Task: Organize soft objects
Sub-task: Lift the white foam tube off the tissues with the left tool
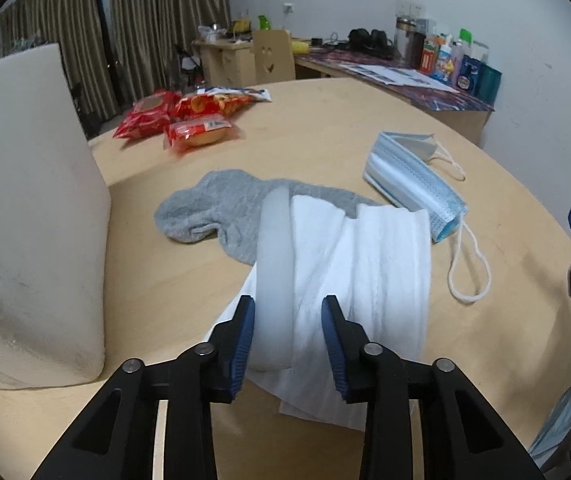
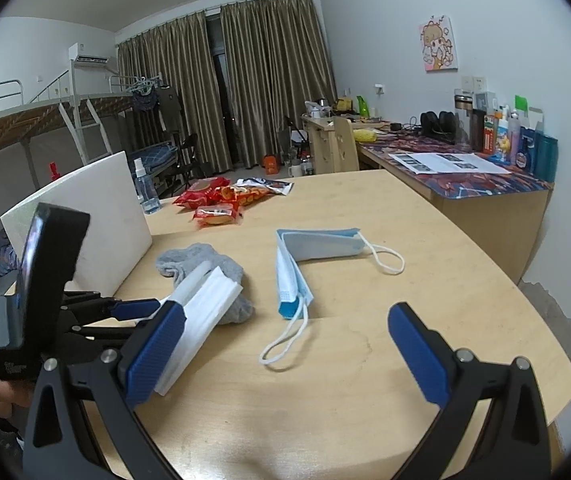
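Two grippers over wooden table point(image 2: 365, 360): left gripper point(image 1: 287, 320) clamps white cloth point(image 1: 365, 280); right gripper point(image 2: 285, 352) released.

No lettering can be read in either view. The red crinkled plastic snack packets point(image 1: 173, 118) on the pale wooden table point(image 1: 317, 128) carry print too blurred to make out, and so do the colourful bottles and cartons point(image 2: 513, 136) and the white printed paper sheets point(image 2: 449, 162) on the side desk.
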Demonstrator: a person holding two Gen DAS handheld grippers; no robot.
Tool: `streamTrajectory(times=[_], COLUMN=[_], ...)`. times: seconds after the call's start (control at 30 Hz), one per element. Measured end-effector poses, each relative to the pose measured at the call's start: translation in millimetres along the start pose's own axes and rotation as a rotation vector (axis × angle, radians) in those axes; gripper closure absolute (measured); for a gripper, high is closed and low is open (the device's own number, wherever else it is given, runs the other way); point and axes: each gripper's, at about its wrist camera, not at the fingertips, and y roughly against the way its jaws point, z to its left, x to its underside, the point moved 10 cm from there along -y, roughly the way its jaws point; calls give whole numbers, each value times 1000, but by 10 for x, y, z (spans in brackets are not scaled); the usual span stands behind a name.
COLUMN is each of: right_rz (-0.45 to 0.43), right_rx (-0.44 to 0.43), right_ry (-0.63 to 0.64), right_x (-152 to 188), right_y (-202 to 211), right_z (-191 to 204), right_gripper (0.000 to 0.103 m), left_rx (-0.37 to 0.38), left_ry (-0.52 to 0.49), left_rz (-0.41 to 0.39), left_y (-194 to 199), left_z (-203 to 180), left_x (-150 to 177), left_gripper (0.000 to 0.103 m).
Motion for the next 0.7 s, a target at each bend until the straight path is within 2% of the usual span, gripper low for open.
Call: streamTrajectory(times=[0.03, 0.13, 0.17, 0.5, 0.7], right_rz=[-3, -8, -9, -19, -19], right_rx=[-1, -3, -2, 14, 4], right_ry=[0, 2, 2, -2, 7], right_x=[-5, -14, -16, -19, -20], right_y=[9, 29, 33, 107, 130], right_z=[4, 15, 14, -2, 85], right_gripper=[0, 0, 0, 0, 0], left_rx=[5, -2, 10, 71, 67], left_ry=[10, 5, 6, -14, -20], left_rz=[-3, -3, -4, -52, -116], left_y=[5, 8, 12, 184, 438], left_z=[13, 16, 5, -68, -14], left_x=[1, -5, -6, 2, -43], left_gripper=[69, 84, 85, 87, 87])
